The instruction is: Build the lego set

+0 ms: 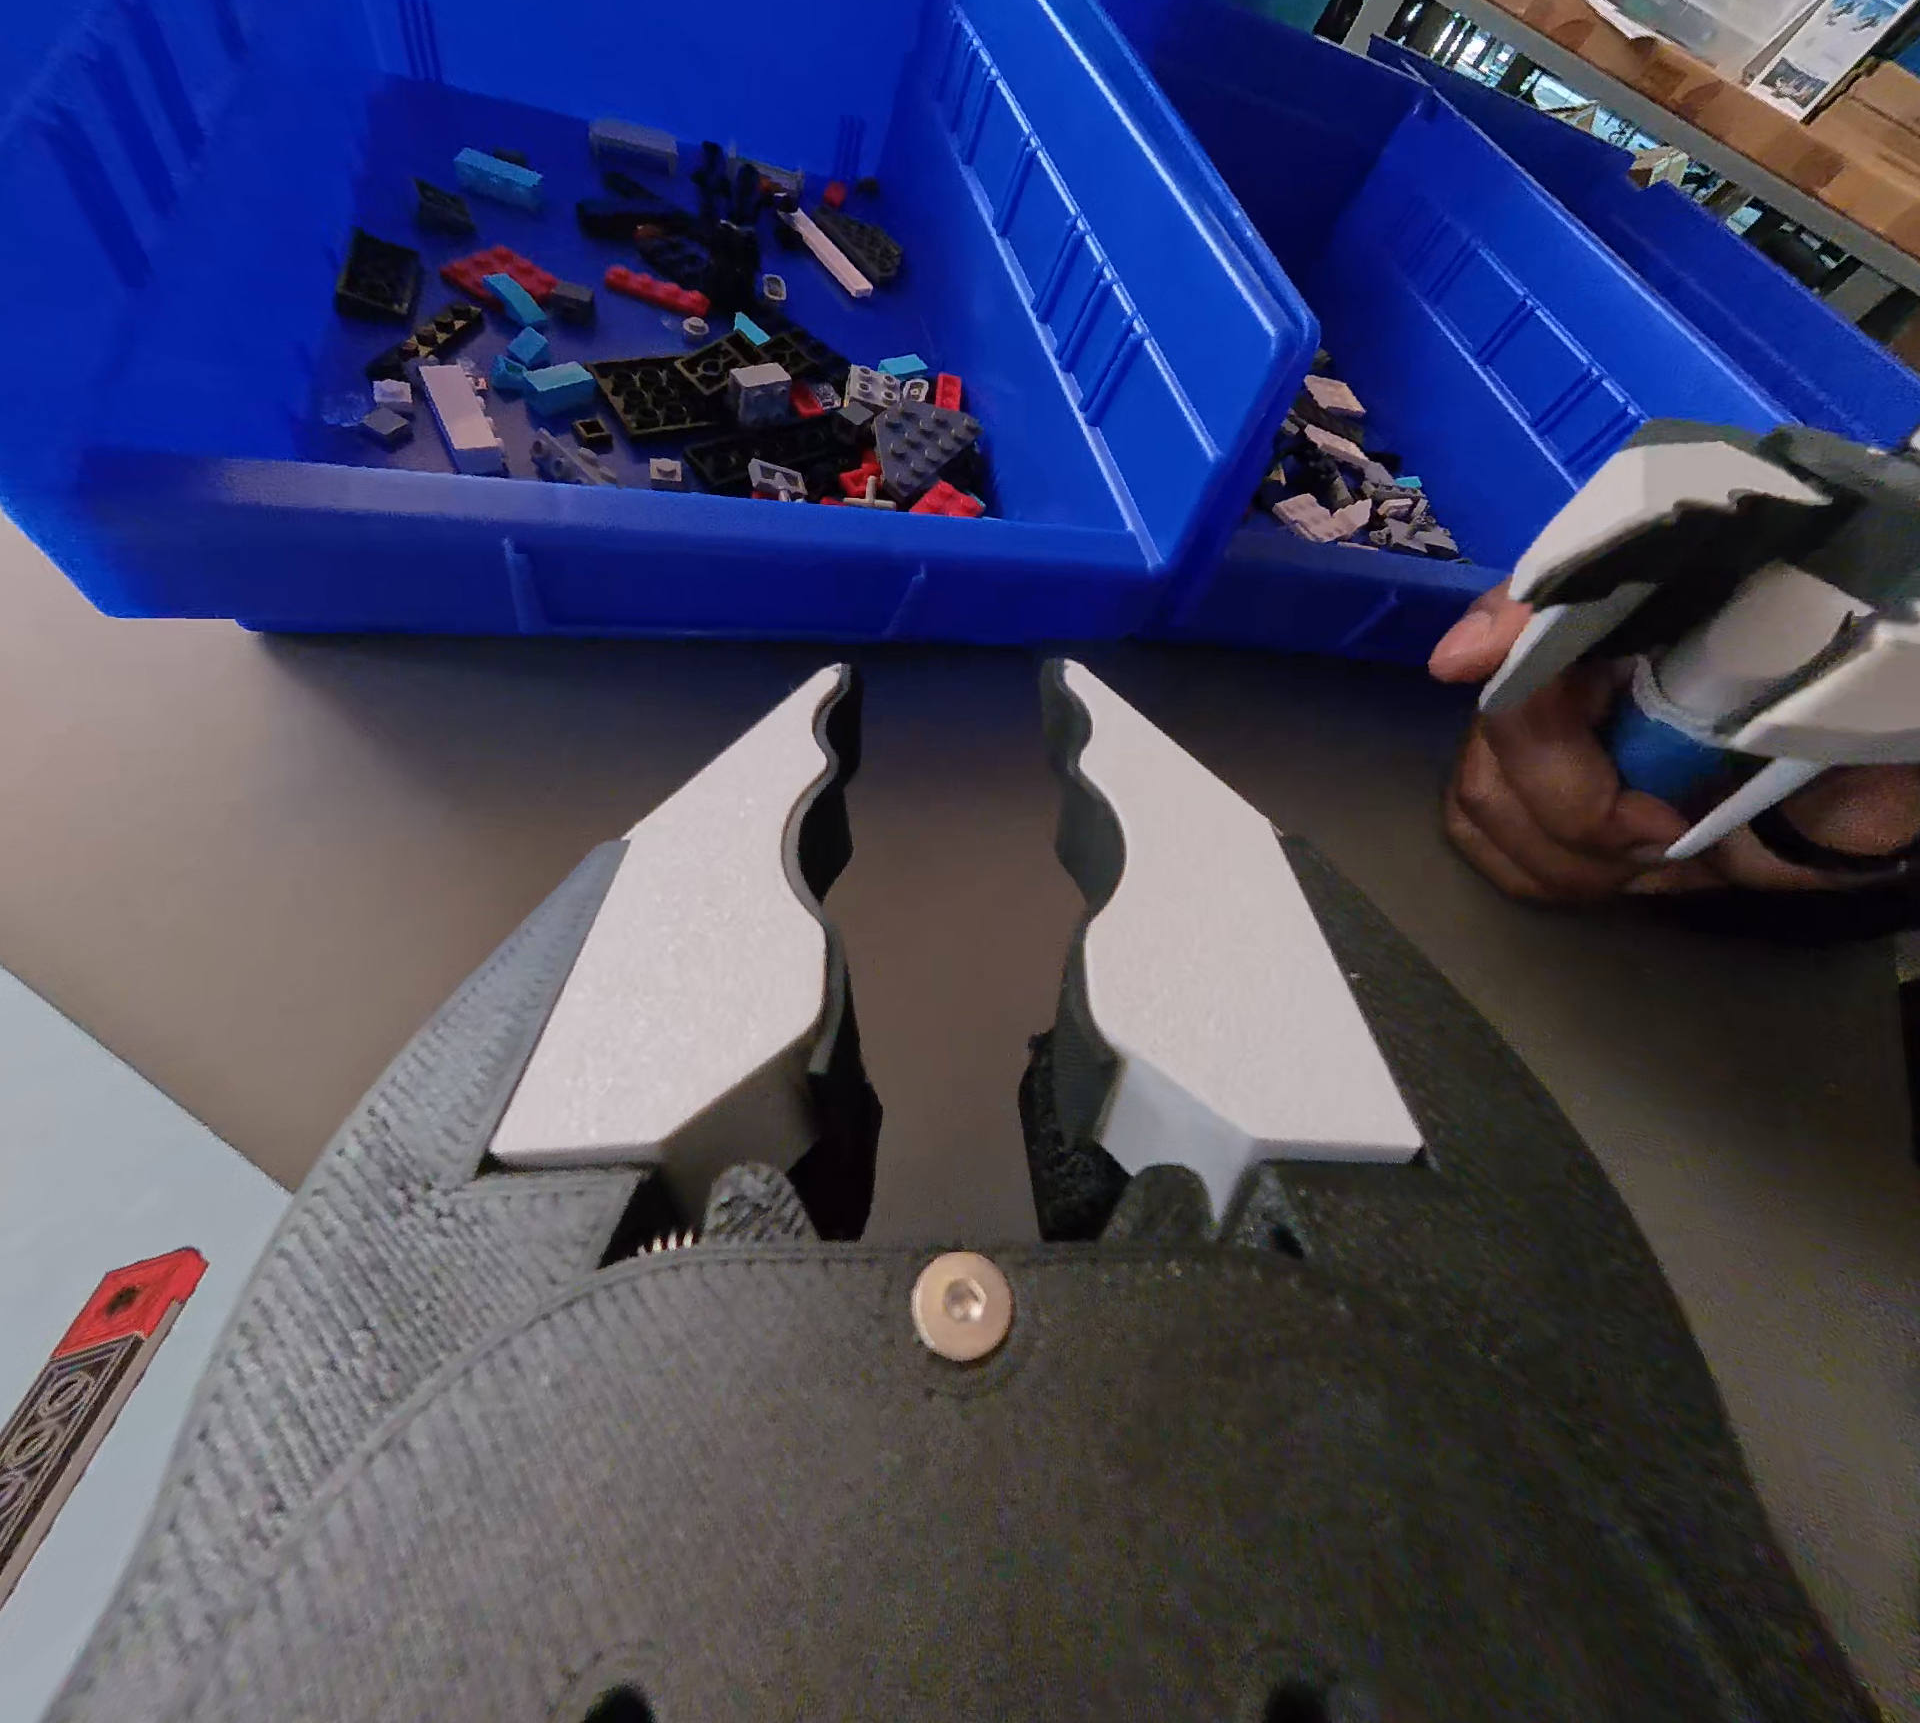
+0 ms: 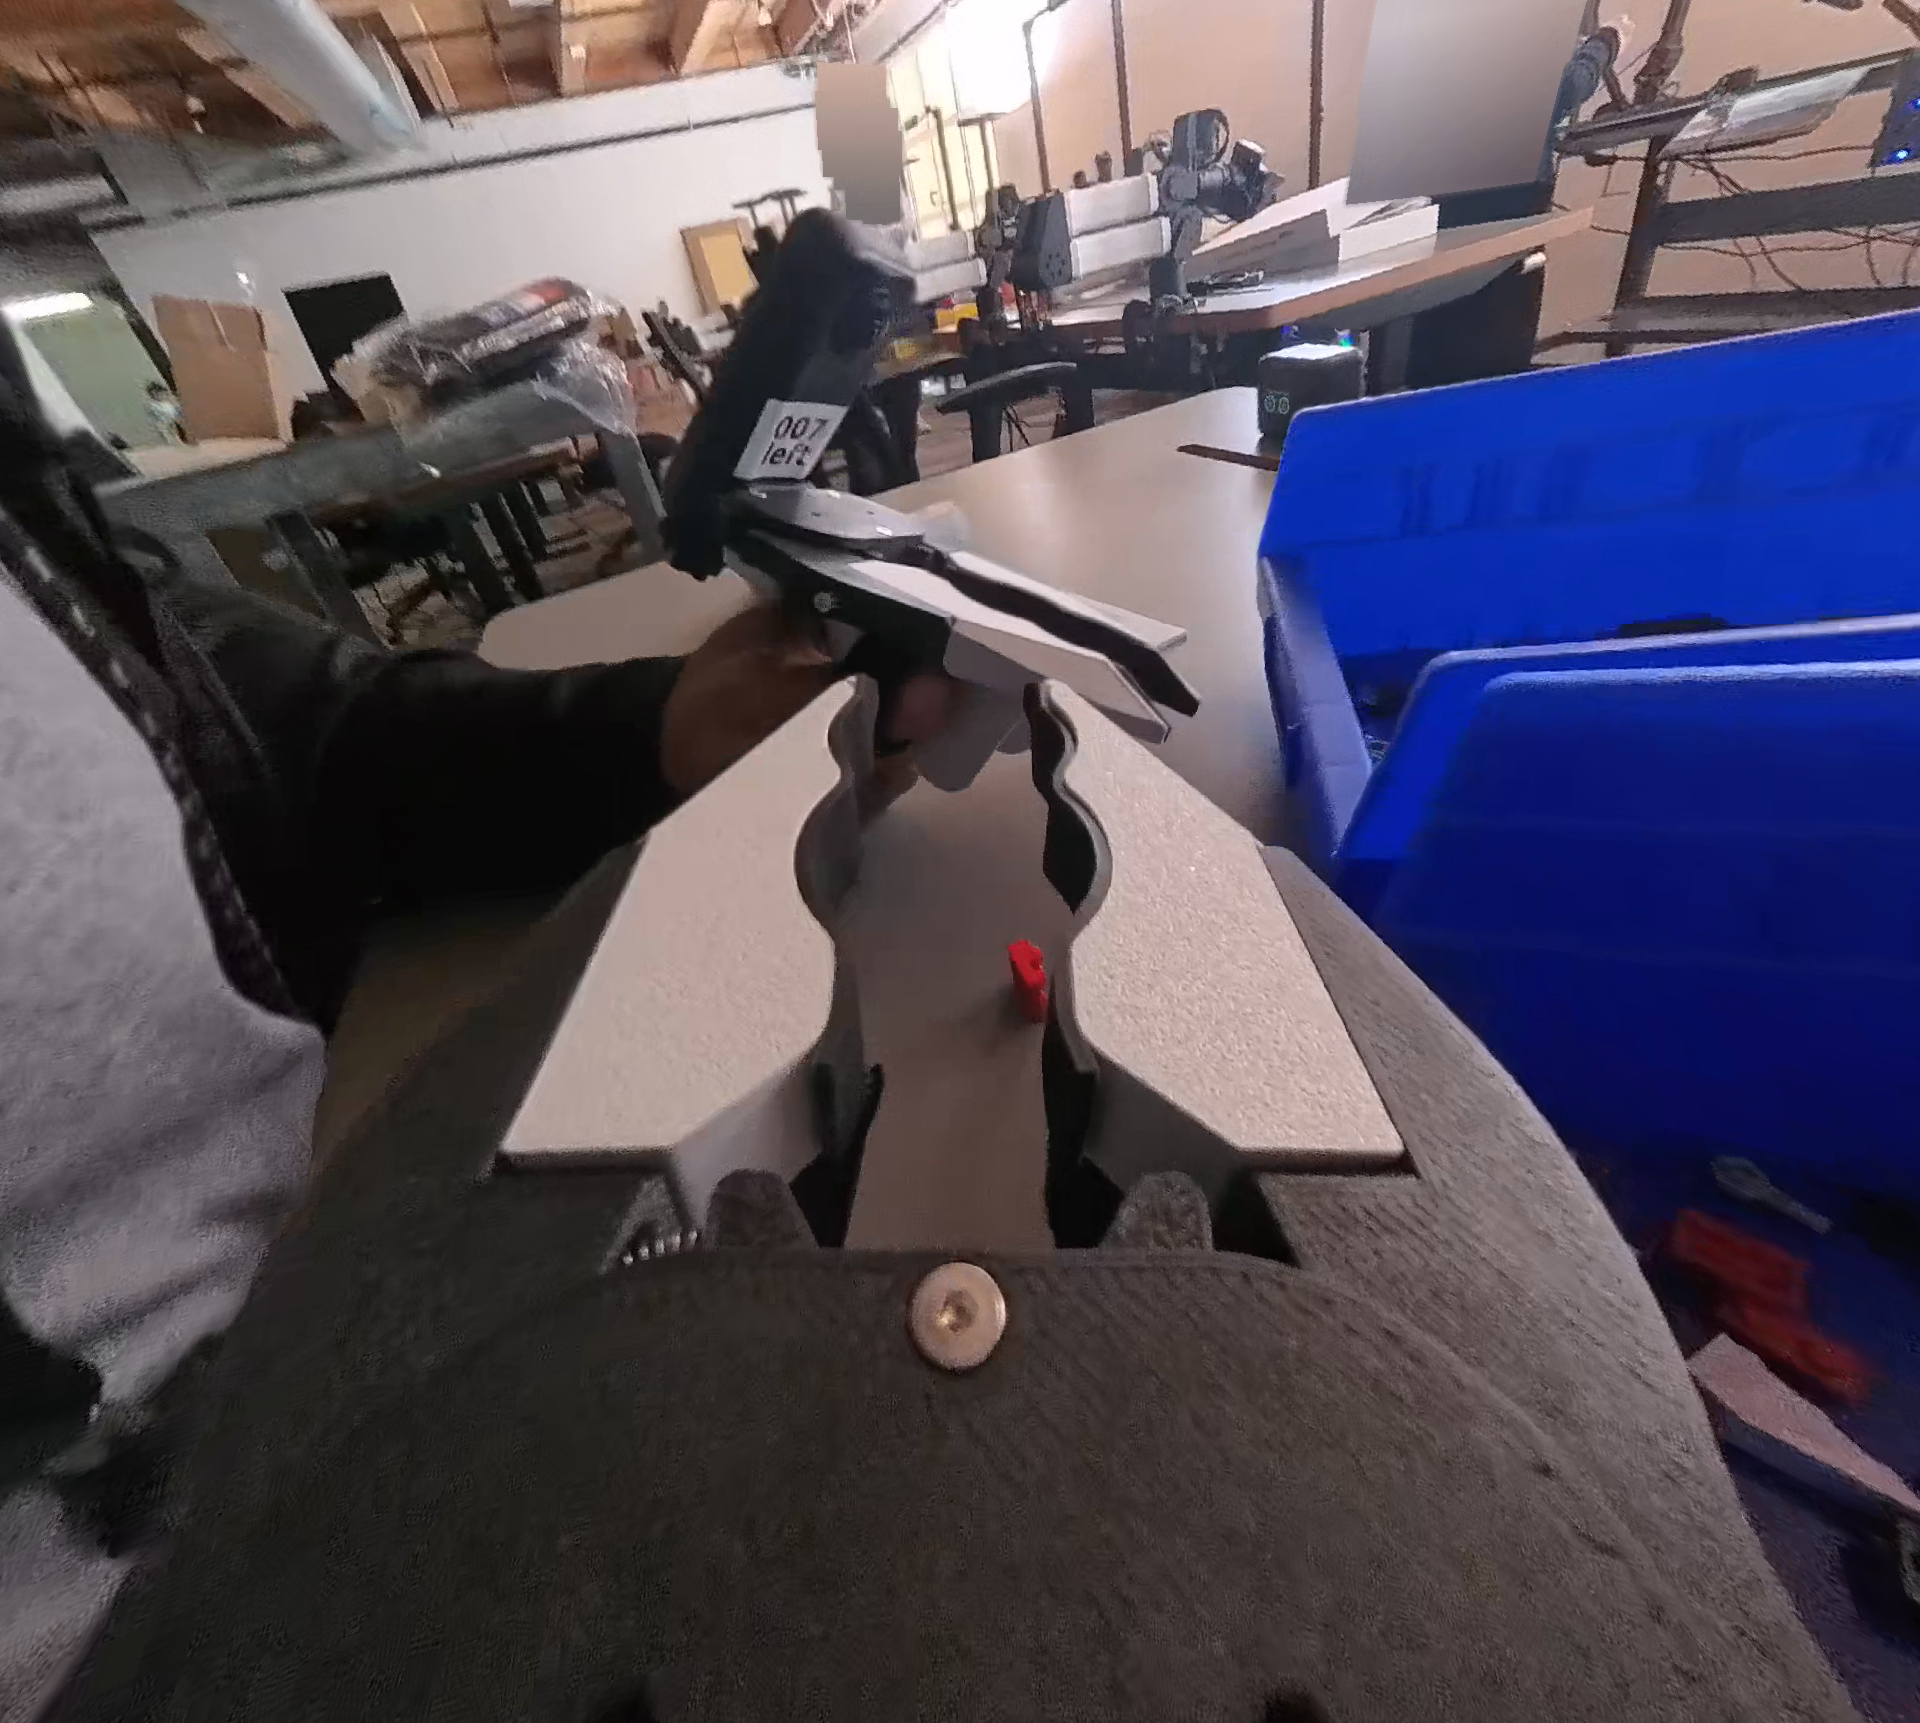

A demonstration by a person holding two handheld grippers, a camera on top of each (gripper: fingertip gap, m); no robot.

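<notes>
My left gripper [image 1: 948,686] is open and empty above the dark table, just in front of a blue bin [image 1: 582,572] holding several loose lego pieces [image 1: 675,343] in black, red, blue and grey. My right gripper [image 2: 940,707] is open. A small red lego piece [image 2: 1027,977] sits on the table within its gap, close against the right finger; the jaws do not grip it. The right gripper also shows at the right of the left wrist view [image 1: 1507,639], held by a hand. The left gripper shows in the right wrist view [image 2: 1174,665], pointing at the bins.
A second blue bin [image 1: 1475,385] with grey pieces [image 1: 1340,468] stands to the right of the first, touching it. A printed booklet page [image 1: 94,1310] lies at the lower left. More red pieces [image 2: 1766,1299] lie low at the right. The bins [image 2: 1621,738] stand close on my right gripper's right side.
</notes>
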